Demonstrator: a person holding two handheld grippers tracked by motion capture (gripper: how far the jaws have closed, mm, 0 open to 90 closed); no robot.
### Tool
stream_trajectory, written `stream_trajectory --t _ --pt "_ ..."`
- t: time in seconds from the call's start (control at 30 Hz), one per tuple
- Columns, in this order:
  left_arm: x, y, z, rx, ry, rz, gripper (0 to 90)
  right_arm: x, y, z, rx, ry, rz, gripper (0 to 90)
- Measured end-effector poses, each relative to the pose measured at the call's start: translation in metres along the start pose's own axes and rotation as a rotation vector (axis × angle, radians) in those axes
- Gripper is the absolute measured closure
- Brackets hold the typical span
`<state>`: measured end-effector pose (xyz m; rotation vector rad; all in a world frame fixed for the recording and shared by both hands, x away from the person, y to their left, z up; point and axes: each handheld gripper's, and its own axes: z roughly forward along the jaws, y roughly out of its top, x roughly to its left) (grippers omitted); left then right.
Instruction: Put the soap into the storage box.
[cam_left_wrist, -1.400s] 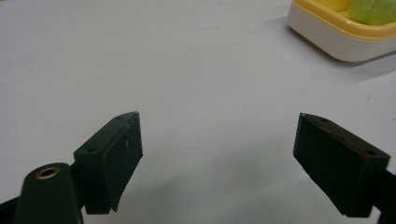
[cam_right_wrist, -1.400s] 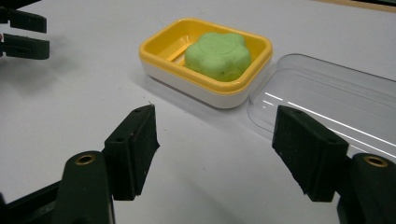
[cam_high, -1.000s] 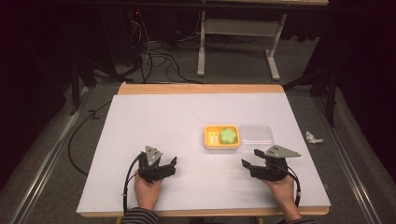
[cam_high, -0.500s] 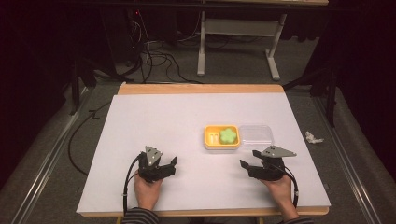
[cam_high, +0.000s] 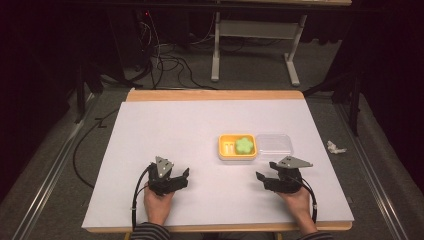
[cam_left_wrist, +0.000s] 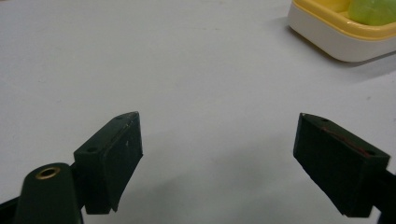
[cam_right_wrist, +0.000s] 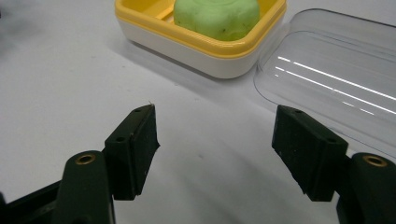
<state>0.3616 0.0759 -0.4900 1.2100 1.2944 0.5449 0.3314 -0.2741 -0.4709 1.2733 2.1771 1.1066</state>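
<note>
Your jaws stood spread wide on both sides, with nothing between them: the left gripper (cam_high: 181, 178) sat low over the near left part of the bench (cam_high: 165, 130), held in your left hand (cam_high: 158, 202), and the right gripper (cam_high: 265, 177) sat over the near right part, held in your right hand (cam_high: 296, 199). In the left gripper view the two black jaws framed bare white surface, and the yellow dish (cam_left_wrist: 343, 32) lay well ahead and off to the upper right, apart from them. In the right gripper view the jaws opened toward that same yellow dish (cam_right_wrist: 201, 35), which was near but not touching, with a green flower-shaped piece (cam_right_wrist: 217, 16) resting inside it. From above, the yellow dish (cam_high: 237, 147) stood right of the bench's middle, the green flower-shaped piece (cam_high: 244, 144) in its right half and some small pale items in its left half that were too small for you to make out. A clear lid (cam_high: 274, 145) lay flat just beside the dish on its right, touching or nearly touching it; in the right gripper view the clear lid (cam_right_wrist: 336, 74) reached down close to your right jaw. A crumpled white scrap (cam_high: 335, 147) lay on the floor beyond the bench's right edge
</note>
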Motion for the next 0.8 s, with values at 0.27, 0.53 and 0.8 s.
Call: stream_trajectory --t 0.27,0.53,0.8 --pt "-0.0001 0.0 0.0 0.0 0.0 0.0 16.1 -0.0003 -0.0025 0.0038 0.014 -0.013 -0.003 31.9" --pt "0.0 -0.0001 0.0001 0.0 0.001 0.001 16.1 0.0 -0.0046 0.0064 0.02 -0.019 -0.008 31.9" --pt "-0.0001 -0.0001 0.0 -0.001 0.002 0.001 16.1 0.0005 -0.0047 0.0072 0.024 -0.024 -0.021 31.9"
